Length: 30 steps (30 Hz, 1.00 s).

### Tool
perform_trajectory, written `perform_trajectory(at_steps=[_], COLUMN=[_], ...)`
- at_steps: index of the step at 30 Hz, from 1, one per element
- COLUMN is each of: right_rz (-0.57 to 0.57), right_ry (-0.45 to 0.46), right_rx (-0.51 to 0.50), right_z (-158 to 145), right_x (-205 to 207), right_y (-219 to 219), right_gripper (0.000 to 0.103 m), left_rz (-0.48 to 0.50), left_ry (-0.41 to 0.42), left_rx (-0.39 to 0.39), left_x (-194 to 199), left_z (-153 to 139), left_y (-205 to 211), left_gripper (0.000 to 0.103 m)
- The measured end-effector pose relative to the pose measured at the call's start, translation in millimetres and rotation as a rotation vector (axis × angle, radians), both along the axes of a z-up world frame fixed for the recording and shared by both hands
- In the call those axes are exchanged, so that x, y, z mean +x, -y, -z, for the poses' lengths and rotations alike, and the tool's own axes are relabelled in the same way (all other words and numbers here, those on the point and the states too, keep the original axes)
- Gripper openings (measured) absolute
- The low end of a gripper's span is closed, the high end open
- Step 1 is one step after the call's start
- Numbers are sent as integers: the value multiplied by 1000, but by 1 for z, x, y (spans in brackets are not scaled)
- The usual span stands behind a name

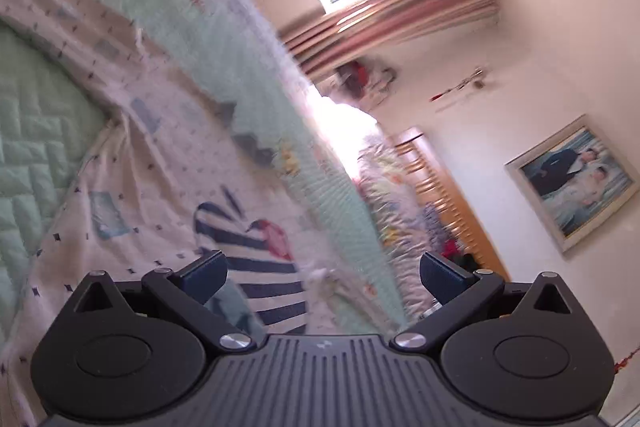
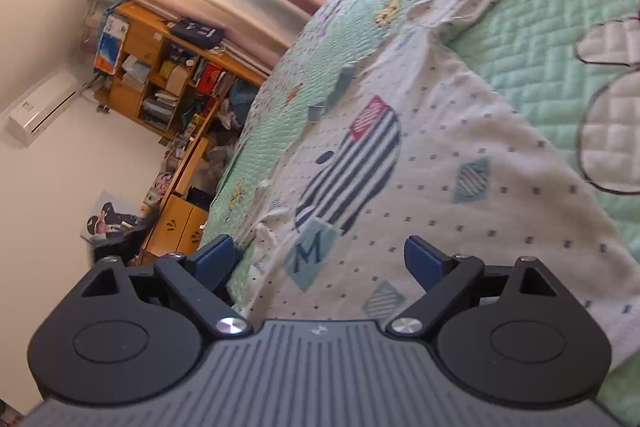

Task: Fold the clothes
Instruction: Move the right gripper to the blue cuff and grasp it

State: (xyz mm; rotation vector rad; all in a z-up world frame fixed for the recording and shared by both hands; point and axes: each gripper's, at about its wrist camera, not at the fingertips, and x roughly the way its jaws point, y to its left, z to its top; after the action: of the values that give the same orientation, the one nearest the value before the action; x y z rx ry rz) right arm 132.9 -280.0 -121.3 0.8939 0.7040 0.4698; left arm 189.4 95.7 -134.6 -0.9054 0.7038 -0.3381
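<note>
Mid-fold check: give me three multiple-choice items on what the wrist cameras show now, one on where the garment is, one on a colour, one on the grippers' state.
1. Where does the white garment lie?
A. On the green quilted bedspread
B. On the wooden shelf
C. On the floor

2. What colour are the stripes of the mouse-head print on the garment?
A. Red
B. Dark blue
C. Yellow

3. How do the left gripper and the right gripper stand?
A. Both shut on cloth
B. One shut, one open
C. Both open, nothing pinched

Answers: 1 A, the garment is spread flat over the quilt in both views. 2 B, dark blue bands alternate with white. 3 C, each view shows a wide gap between the fingers, with the cloth lying beyond them.
</note>
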Motion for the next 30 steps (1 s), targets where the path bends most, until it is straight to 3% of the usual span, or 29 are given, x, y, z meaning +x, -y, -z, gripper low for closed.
perform_trajectory(at_steps=[1,2,4,7,8,12,14,16,19,21,22,23,26,30], right_rz=[10,19,38,65,70,36,30,43,34,28,40,71,251,537], right_ry=[-2,-1,15,54,70,134,100,16,-11,-9,-4,16,82,80], right_rx=[3,3,-6,-16,-21,26,83,106,45,8,-10,-13,18,31], right_z=[1,1,-3,-13,-18,-23,-8,15,29,21,15,9,-9,-12], right_x=[-1,-1,2,20,28,69,85,94,83,70,64,57,43,44], right_y=[5,10,20,28,29,16,12,12,24,35,42,53,105,181], right_gripper=[92,92,92,92,92,93,93,93,73,75,82,85,91,95], left_rz=[-28,-35,-38,-31,-34,-4,3,9,12,26,36,51,120,178], left_ry=[-21,22,84,46,62,152,145,82,101,93,91,95,142,134], left_rx=[36,32,33,81,81,74,68,84,80,89,100,132,323,529], left_x=[-2,-10,-24,-21,-21,-18,-12,-4,-8,-5,-4,-5,-11,-12], left_z=[9,10,10,-1,-6,-20,-13,-2,4,4,3,1,-13,-15], left_y=[-1,-2,-2,3,7,22,28,29,24,24,24,26,48,84], left_gripper=[89,86,88,92,102,102,102,102,102,102,102,102,102,102])
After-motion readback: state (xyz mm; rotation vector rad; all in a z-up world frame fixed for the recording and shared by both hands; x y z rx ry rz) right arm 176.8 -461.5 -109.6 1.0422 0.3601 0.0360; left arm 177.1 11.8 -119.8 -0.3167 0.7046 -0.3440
